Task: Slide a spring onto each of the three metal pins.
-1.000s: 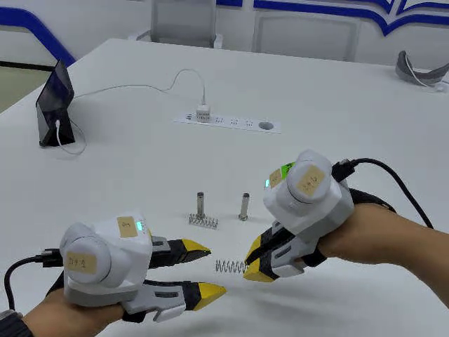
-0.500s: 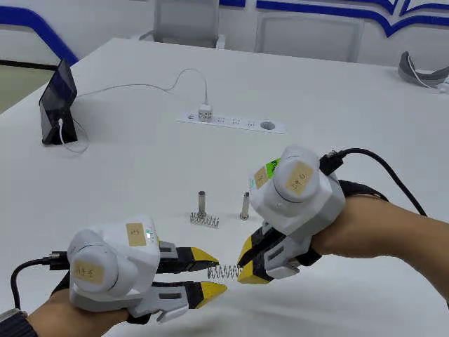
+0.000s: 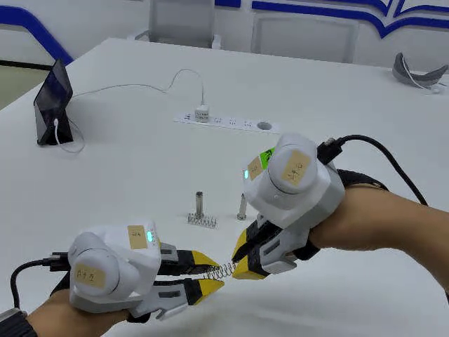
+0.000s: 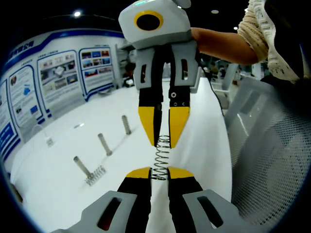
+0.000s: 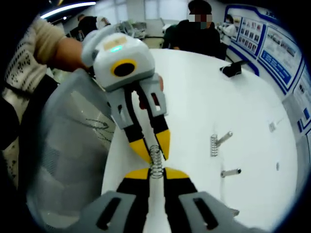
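A second ago my right fingers (image 5: 139, 174) alone had the spring (image 3: 224, 269), pinched by one end low over the table (image 3: 126, 168). My left gripper (image 3: 215, 274) hung off to the side with its fingers spread wide. Since then I have brought the left in, and its fingers (image 4: 140, 173) have narrowed to the spring's width around the free end. So the spring now hangs in the air between my two hands, clear of the table. One end is nipped in the closed right gripper (image 3: 240, 265) and the other in the left (in the left gripper view the yellow tips sit tight against the coils, so I take it for a true grip, not a mere touch). I judge this a handover or a re-grip, to get the spring lined up with a pin instead of pointing sideways. Nothing at the pins has changed. The left pin (image 3: 199, 205) stands upright with a second spring (image 3: 202, 220) lying on its side at its foot, not threaded as far as I can tell. The middle pin (image 3: 243, 207) and the far pin (image 4: 127, 124) are bare, so by my reckoning no pin carries a spring yet.
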Demonstrator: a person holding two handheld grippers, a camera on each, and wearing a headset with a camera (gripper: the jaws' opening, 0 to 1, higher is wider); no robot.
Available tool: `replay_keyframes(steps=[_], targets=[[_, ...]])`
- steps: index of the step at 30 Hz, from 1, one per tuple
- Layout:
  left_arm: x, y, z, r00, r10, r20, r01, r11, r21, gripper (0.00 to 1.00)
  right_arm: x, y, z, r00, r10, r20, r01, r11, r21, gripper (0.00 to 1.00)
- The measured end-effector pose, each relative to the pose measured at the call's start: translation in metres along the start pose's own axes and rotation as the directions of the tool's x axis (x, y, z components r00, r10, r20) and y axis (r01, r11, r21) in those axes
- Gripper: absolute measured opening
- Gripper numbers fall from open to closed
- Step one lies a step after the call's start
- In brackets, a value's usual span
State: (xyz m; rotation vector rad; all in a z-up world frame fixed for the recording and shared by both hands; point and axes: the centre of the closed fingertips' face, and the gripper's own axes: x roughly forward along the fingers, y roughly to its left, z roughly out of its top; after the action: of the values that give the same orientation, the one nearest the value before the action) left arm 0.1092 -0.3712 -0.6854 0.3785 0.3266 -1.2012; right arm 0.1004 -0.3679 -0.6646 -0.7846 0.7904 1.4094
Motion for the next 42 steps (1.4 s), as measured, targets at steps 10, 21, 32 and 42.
replay_keyframes(steps=[10,21,32,42], targets=[[0.0,0.0,0.002,0.9999,-0.009,0.011,0.009,1.0,-0.005,0.12,-0.005,0.001,0.025,0.9982,-0.012,0.058,0.014,1.0,-0.024,0.12],[0.0,0.002,0.01,0.9992,-0.005,0.04,0.005,1.0,-0.02,0.11,-0.007,0.0,0.043,0.9917,-0.023,0.126,0.027,0.999,-0.026,0.12],[-0.002,0.003,0.008,0.9993,-0.001,0.037,0.003,0.999,-0.048,0.11,-0.004,-0.001,0.042,0.9886,-0.024,0.149,0.028,0.999,-0.022,0.14],[-0.002,0.003,0.011,0.9994,0.006,0.035,-0.004,0.999,-0.049,0.11,-0.004,0.0,0.041,0.9867,-0.028,0.16,0.032,0.999,-0.02,0.12]])
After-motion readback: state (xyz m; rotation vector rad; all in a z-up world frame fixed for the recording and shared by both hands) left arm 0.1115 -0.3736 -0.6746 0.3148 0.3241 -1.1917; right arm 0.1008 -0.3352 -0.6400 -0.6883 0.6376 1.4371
